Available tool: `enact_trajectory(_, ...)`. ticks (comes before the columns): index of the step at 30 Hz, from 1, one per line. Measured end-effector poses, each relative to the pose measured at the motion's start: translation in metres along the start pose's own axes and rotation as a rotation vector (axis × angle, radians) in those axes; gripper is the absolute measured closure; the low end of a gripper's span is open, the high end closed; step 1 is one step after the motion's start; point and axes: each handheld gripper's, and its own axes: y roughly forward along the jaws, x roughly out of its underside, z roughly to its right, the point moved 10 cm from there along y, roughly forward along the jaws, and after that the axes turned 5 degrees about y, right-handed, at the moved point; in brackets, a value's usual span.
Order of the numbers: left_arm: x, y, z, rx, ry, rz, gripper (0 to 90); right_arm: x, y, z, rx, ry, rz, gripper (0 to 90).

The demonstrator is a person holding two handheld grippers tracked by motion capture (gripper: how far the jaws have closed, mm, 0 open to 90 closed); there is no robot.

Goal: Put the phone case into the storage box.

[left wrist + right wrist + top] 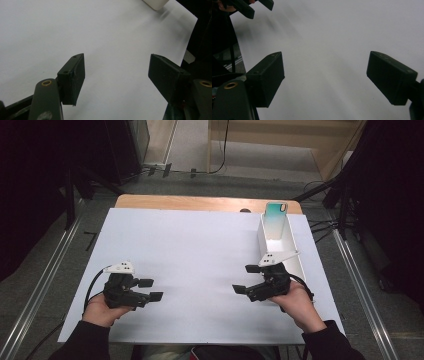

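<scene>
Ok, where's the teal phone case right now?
In the high view the teal phone case stands at the far end of the long white tray, at the table's far right edge, beyond the right gripper.

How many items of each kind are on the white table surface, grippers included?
Handheld grippers: 2, the left gripper and the right gripper, both open and holding nothing.
White tray: 1.
Teal phone case: 1, leaning at the tray's far end.
Total: 4.
</scene>
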Motion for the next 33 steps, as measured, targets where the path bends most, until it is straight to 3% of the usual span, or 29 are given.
enact_trajectory(16,0.0,-0.002,0.002,0.006,0.001,0.004,29.3,0.023,0.003,-0.007,-0.012,-0.045,-0.001,13.4)
enact_trajectory(33,0.003,-0.007,0.005,0.005,0.009,0.011,29.3,0.047,0.0,-0.004,-0.015,-0.039,-0.016,13.4)
